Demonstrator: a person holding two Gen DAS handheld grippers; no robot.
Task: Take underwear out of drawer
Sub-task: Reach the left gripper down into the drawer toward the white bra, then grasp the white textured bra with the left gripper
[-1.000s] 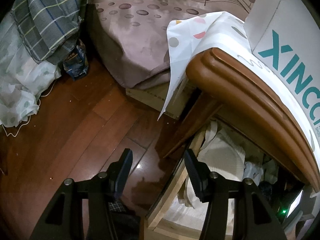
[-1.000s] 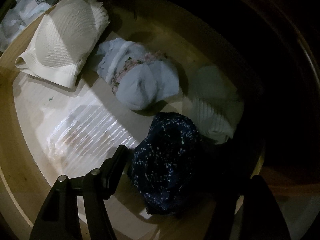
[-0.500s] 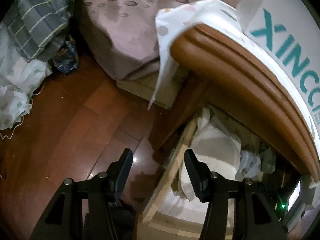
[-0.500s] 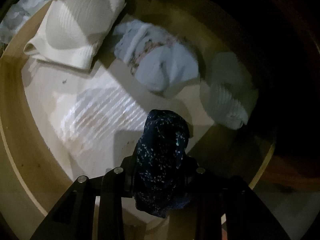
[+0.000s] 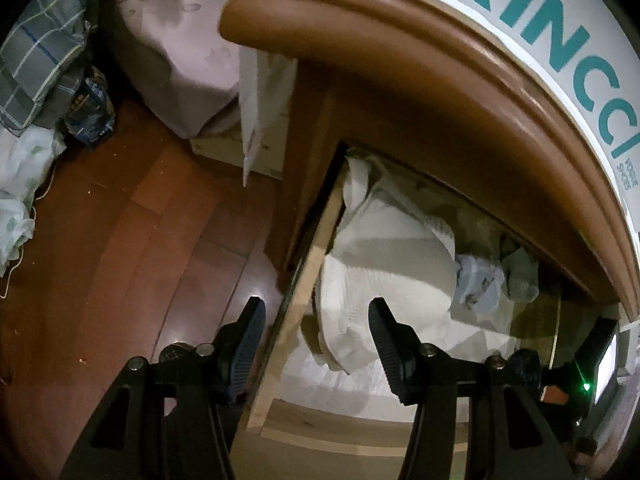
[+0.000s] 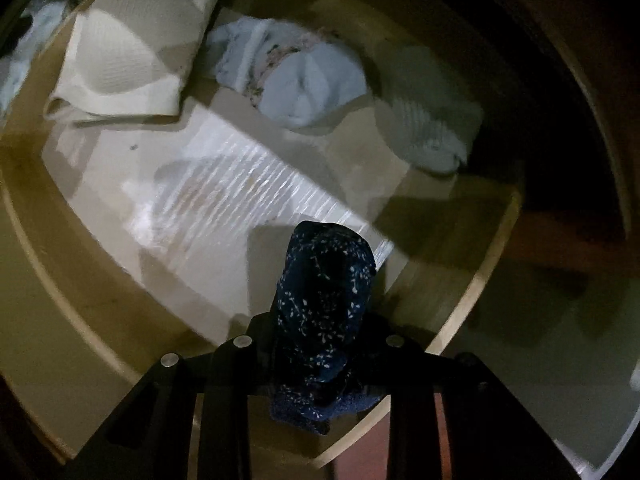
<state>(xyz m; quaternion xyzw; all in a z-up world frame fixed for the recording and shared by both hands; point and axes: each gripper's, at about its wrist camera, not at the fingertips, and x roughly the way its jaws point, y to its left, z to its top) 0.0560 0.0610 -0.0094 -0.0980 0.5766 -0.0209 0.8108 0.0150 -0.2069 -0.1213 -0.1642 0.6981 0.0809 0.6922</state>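
My right gripper point(image 6: 320, 344) points down into the open wooden drawer point(image 6: 44, 280). Its jaws are still closing on a dark blue white-speckled pair of underwear point(image 6: 326, 280), which hangs bunched between the fingers, lifted off the drawer floor. A white bra point(image 6: 128, 52), a light blue folded pair point(image 6: 308, 84) and a pale ribbed piece point(image 6: 432, 132) lie at the back of the drawer. My left gripper point(image 5: 316, 332) is open and holds nothing. It hovers over the drawer's left side wall point(image 5: 308, 288), near the white bra point(image 5: 384, 256).
The brown nightstand top point(image 5: 440, 80) overhangs the drawer and carries a white box with teal letters point(image 5: 560, 40). To the left are a red-brown wood floor point(image 5: 140, 240), a bed with a dotted cover point(image 5: 172, 40) and a plaid cloth point(image 5: 40, 52).
My right gripper shut on the dark blue underwear and raised it off the drawer floor. The left gripper has moved closer to the drawer, still open.
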